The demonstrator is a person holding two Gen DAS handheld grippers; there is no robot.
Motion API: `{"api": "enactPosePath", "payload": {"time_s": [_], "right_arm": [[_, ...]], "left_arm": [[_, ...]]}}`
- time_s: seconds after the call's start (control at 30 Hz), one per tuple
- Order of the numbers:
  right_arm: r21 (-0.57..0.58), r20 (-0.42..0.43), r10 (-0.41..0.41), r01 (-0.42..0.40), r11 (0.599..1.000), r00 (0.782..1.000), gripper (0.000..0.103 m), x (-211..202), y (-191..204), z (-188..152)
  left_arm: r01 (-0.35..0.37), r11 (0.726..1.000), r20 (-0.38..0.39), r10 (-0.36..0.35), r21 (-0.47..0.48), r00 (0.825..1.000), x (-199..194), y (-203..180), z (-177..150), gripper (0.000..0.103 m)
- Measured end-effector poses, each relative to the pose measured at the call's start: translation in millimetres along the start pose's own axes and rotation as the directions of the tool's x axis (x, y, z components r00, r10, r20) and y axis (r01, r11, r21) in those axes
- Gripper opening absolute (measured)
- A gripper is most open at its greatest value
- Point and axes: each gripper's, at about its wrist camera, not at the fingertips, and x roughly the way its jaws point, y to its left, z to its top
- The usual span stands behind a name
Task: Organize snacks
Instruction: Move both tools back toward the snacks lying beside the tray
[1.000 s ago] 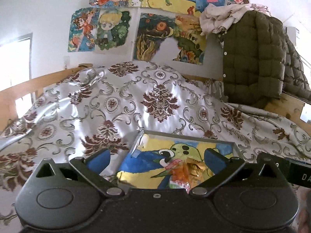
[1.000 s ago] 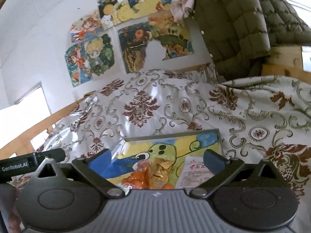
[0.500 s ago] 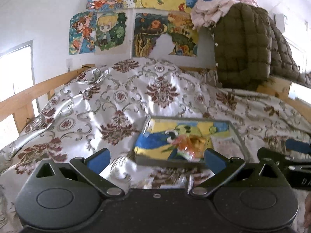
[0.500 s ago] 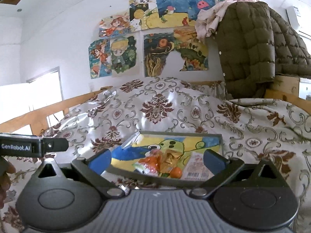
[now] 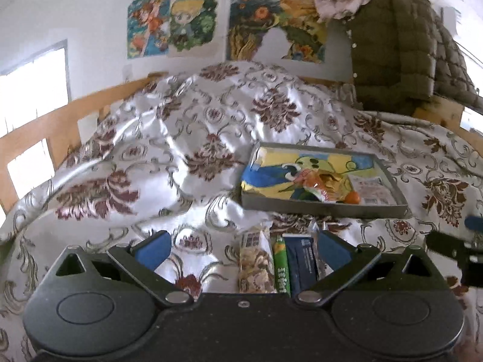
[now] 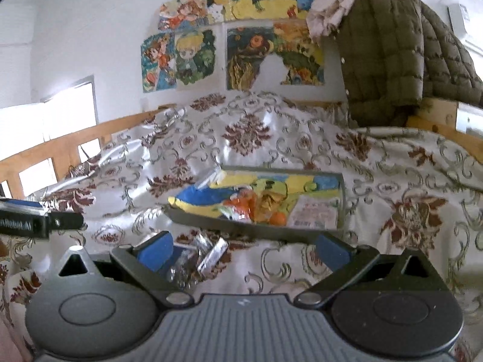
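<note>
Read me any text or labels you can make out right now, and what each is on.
"nRobot.AI", start cut off: left gripper's side, right wrist view.
Green stick pack: white characters, too blurred.
Dark blue packet: print unreadable.
White packet in the tray: print too small.

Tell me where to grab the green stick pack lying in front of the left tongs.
Take the green stick pack across its narrow width, near mid-length, coming down from above. It lies flat on the bedspread, pointing away from the left tongs, wedged between a clear snack bag and a dark blue packet, so clearance looks tight.
</note>
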Motion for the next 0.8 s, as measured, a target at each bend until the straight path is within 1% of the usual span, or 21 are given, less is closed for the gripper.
{"api": "enactPosePath", "payload": {"time_s": [0.2,0.33,0.43,0.63,0.8], "right_arm": [[-0.007,-0.065,0.007,-0.007,1.000,0.998,0.103,9,3,-7],[-0.010,-0.105,0.016,-0.018,1.000,0.994,0.103,16,8,-12],[-0.008,-0.128,0.028,-0.029,1.000,0.991,0.103,22,11,-15],[-0.030,-0.178,0.051,-0.057,0.998,0.983,0.103,35,23,-21],[-0.067,-0.215,0.077,-0.093,0.993,0.974,0.103,45,35,-26]], "left_arm": [[-0.026,0.999,-0.115,0.022,-0.036,0.993,22,7,-6,0.102],[-0.037,0.996,-0.172,0.023,-0.077,0.985,33,14,-8,0.102],[-0.061,0.994,-0.216,0.040,-0.087,0.975,41,17,-10,0.102],[-0.092,0.993,-0.277,0.067,-0.076,0.958,54,17,-13,0.102],[-0.105,0.991,-0.315,0.073,-0.086,0.946,61,20,-14,0.102]]}}
